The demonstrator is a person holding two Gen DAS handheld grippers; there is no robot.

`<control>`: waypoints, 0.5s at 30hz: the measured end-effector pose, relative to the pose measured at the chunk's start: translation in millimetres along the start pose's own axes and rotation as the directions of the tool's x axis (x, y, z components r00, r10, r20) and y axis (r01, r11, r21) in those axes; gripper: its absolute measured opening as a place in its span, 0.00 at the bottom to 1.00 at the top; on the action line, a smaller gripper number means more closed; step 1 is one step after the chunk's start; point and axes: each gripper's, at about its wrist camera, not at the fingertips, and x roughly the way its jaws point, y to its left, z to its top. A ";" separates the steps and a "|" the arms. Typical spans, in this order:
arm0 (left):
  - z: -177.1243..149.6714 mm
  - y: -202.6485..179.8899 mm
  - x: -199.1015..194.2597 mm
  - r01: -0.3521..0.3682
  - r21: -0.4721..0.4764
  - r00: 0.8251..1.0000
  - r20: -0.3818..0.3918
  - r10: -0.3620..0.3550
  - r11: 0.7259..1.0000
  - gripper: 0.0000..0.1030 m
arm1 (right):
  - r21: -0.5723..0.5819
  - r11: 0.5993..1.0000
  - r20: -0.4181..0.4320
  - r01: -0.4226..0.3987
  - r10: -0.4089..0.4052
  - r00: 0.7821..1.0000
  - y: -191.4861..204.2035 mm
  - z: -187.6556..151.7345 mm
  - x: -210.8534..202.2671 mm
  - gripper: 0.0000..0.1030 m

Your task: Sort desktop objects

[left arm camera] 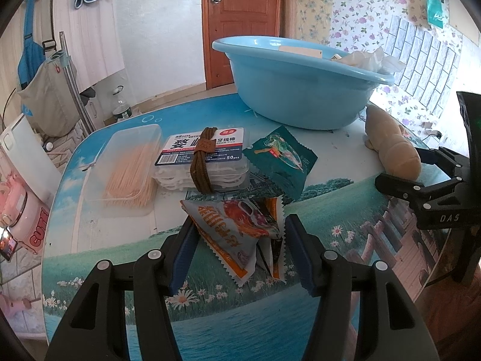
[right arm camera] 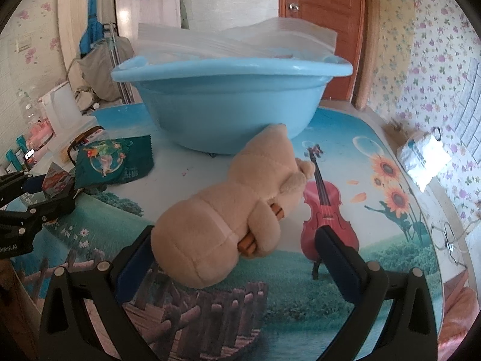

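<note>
Jaws on my left gripper (left arm camera: 237, 240) stand partly apart around a red-and-white snack packet (left arm camera: 237, 231) lying on the table (left arm camera: 315, 207); whether the pads press it I cannot tell. My right gripper (right arm camera: 231, 258) has its jaws wide apart, the rear of a beige plush toy (right arm camera: 222, 225) lying between them, close against the left pad and well clear of the right one.

My table wears a printed cover — green meadow, daisies, a wooden fence, blue water along the near edge, and on the right side a red violin (right arm camera: 326, 207) and sunflowers (right arm camera: 390, 180). At the far edge stands a light blue plastic basin (left arm camera: 300, 87) with clear plastic bags (right arm camera: 240, 39) heaped in it; the plush toy's head touches its wall. Beyond the snack packet lie a dark green foil packet (left arm camera: 281, 159), a box of dental floss picks (left arm camera: 207, 159) with a brown hair band (left arm camera: 203, 162) looped around it, and just left of that a clear box of toothpicks (left arm camera: 129, 168).

Behind the basin is a brown wooden door (left arm camera: 240, 21) — floral wallpaper (left arm camera: 360, 15) runs along the right-hand wall, and a grey bag (left arm camera: 45, 99) hangs on a stand at the left.
</note>
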 end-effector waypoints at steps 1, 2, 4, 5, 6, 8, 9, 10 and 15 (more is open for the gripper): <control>0.1 0.0 0.2 0.002 0.000 1.000 -0.001 -0.002 1.000 0.55 | 0.005 1.000 -0.030 0.005 -0.005 1.000 -0.6 2.1 0.5 1.00; 0.2 -0.1 0.4 0.003 0.000 1.000 -0.001 -0.003 1.000 0.55 | 0.006 1.000 -0.058 0.006 -0.005 0.998 -0.8 4.4 1.2 1.00; 0.0 -0.2 0.3 0.005 -0.001 1.000 -0.001 -0.005 1.000 0.55 | 0.039 0.999 -0.102 -0.004 0.008 0.995 -2.5 9.6 1.0 0.96; 0.2 -0.5 0.7 0.005 -0.001 1.000 -0.001 -0.005 1.000 0.55 | 0.078 0.997 -0.088 -0.021 0.027 0.996 -4.7 10.7 -1.7 0.92; 0.2 -0.4 0.6 0.006 -0.001 1.000 -0.001 -0.006 1.000 0.55 | 0.134 0.990 -0.065 -0.031 0.040 0.997 -8.4 12.4 -5.2 0.91; 0.3 -0.6 0.8 0.006 -0.001 1.000 -0.001 -0.006 1.000 0.55 | 0.192 0.981 -0.058 -0.027 0.038 0.998 -12.6 16.8 -5.5 0.91; 0.4 -0.7 0.8 0.006 -0.001 1.000 -0.001 -0.006 1.000 0.55 | 0.209 0.978 -0.068 -0.018 0.033 0.997 -13.5 19.6 -2.3 0.91; 0.4 -0.7 0.8 0.006 -0.001 1.000 -0.001 -0.006 1.000 0.55 | 0.217 0.976 -0.082 -0.014 0.032 0.996 -14.1 20.4 1.1 0.91; 0.4 -0.7 0.8 0.006 -0.001 1.000 -0.001 -0.006 1.000 0.55 | 0.177 0.984 -0.099 0.012 0.006 0.995 -18.1 22.0 1.0 0.79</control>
